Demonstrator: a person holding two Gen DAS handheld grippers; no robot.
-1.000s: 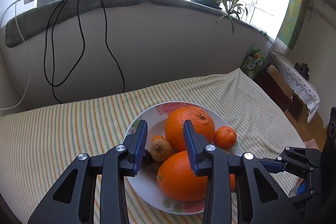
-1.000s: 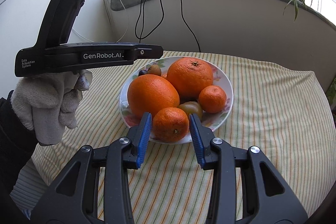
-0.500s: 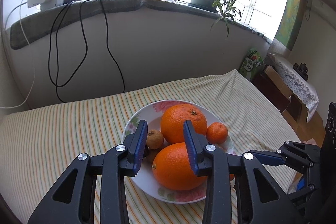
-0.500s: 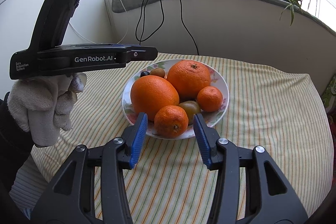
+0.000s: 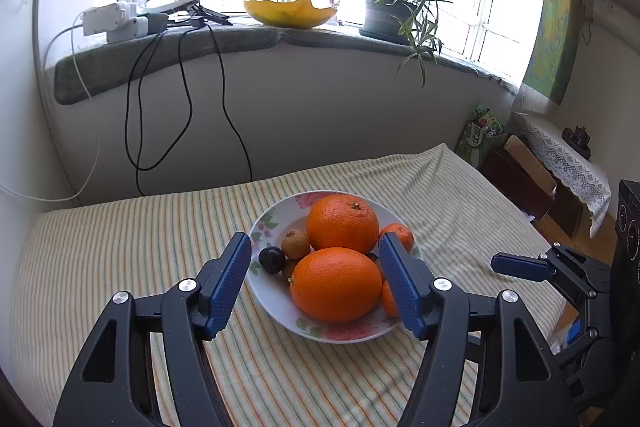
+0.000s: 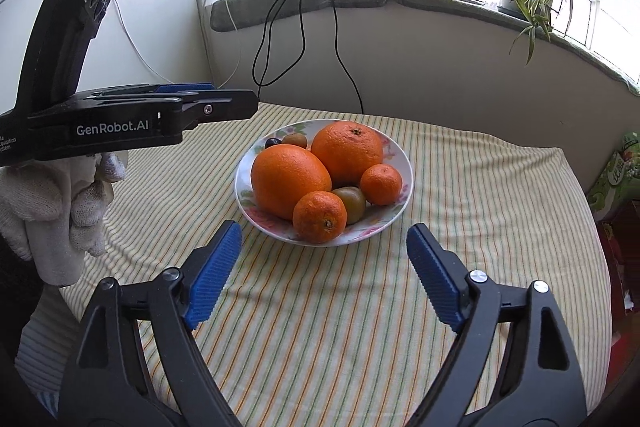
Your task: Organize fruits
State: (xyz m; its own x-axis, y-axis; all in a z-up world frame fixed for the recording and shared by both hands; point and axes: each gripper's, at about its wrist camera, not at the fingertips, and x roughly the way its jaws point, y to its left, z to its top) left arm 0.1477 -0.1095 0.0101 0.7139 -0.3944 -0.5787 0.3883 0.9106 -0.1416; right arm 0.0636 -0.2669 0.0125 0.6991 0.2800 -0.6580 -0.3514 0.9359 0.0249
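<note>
Striped cloth (image 6: pixel 360 307) covered the table, with a floral plate (image 6: pixel 402 183) of fruit at centre frame in both views. Two large oranges (image 5: pixel 336 283) sat beside two mandarins (image 6: pixel 320 217). At lower frame, the left gripper (image 5: pixel 316 283) was spread wide, empty, flanking the nearer orange. Short of the plate, the right gripper (image 6: pixel 324 279) gaped wide, holding nothing.

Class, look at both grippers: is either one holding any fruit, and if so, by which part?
Nothing is held. The left gripper and right gripper are both open and empty; all the fruit lies on the plate.
</note>
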